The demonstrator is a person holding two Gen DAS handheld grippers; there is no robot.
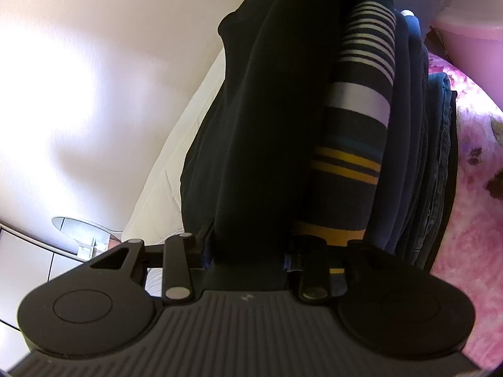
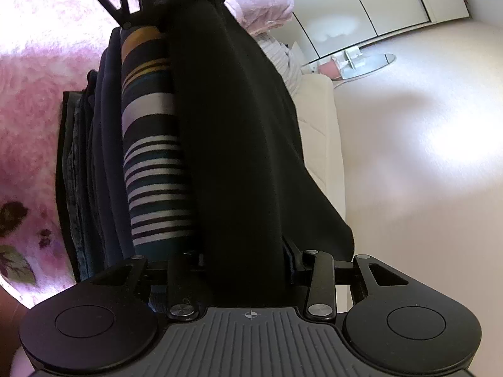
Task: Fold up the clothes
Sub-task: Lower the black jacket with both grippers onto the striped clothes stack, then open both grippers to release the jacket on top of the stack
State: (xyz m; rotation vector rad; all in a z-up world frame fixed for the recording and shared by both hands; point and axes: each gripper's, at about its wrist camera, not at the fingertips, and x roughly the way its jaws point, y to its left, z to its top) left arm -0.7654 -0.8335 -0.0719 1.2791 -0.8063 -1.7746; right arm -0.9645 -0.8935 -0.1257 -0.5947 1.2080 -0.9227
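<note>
A folded black garment [image 1: 267,110] stretches between my two grippers, which face each other along it. My left gripper [image 1: 248,251] is shut on one end of it, and its linkage shows at the top of the right wrist view. At the other end my right gripper [image 2: 245,264] has its jaws closed on the same black garment [image 2: 239,125]. Right beside the black garment lies a stack of folded clothes: a striped piece [image 1: 355,125] [image 2: 151,144], navy pieces [image 1: 408,125] and denim [image 1: 440,163]. The fingertips of both grippers are hidden by the cloth.
The stack rests on a pink fluffy blanket with flower prints [image 1: 471,194] [image 2: 28,110]. A white cushioned edge [image 1: 176,169] [image 2: 320,125] runs along the other side of the black garment. Farther off are a round glass table [image 2: 361,62], white cabinet doors [image 2: 361,0] and pale floor.
</note>
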